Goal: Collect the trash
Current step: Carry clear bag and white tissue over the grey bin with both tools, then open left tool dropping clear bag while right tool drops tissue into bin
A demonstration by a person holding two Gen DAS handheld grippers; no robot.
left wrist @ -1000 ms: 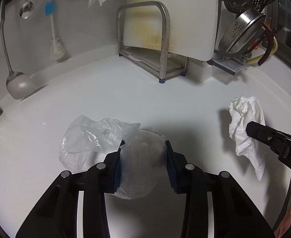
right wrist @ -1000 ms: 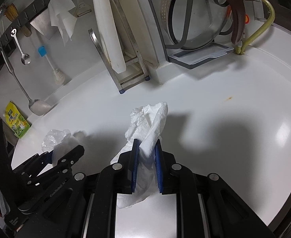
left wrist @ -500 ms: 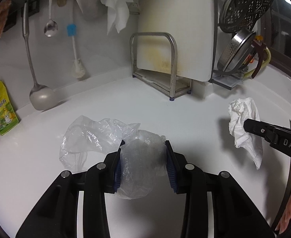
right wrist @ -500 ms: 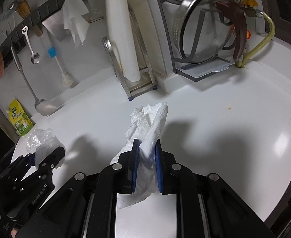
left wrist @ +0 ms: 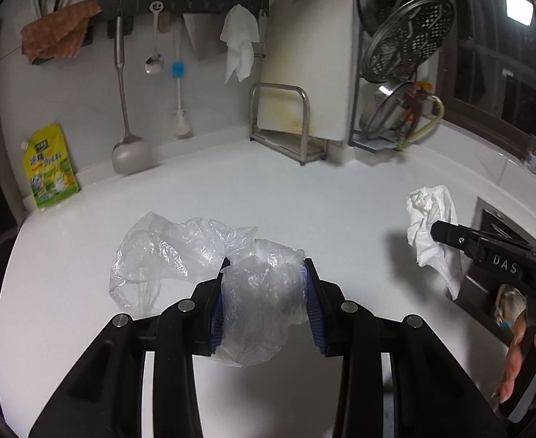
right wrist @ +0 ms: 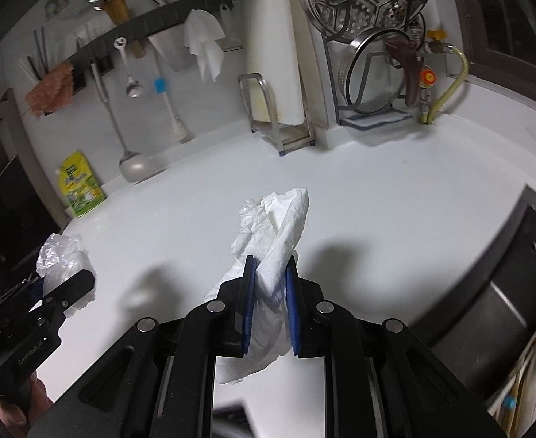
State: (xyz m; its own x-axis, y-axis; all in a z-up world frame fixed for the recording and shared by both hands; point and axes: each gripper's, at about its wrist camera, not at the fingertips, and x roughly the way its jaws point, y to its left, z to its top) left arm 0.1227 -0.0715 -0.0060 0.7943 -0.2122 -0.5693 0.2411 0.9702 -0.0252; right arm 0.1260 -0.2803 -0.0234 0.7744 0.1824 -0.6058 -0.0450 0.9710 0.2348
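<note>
While both my hands hung above the white counter (left wrist: 304, 200), my left gripper (left wrist: 264, 292) pinched a crumpled clear plastic bag (left wrist: 195, 255), its loose end ballooning out beyond the pads. My right gripper (right wrist: 270, 295) was pressed tight on a wadded white paper towel (right wrist: 278, 226), whose tail drooped below the fingers. Both scraps looked feather-light, soft and crushable; the plastic seemed slippery, so gripping its bunched middle felt safest. Farther back on the counter stood the cutting board rack (left wrist: 282, 124).
</note>
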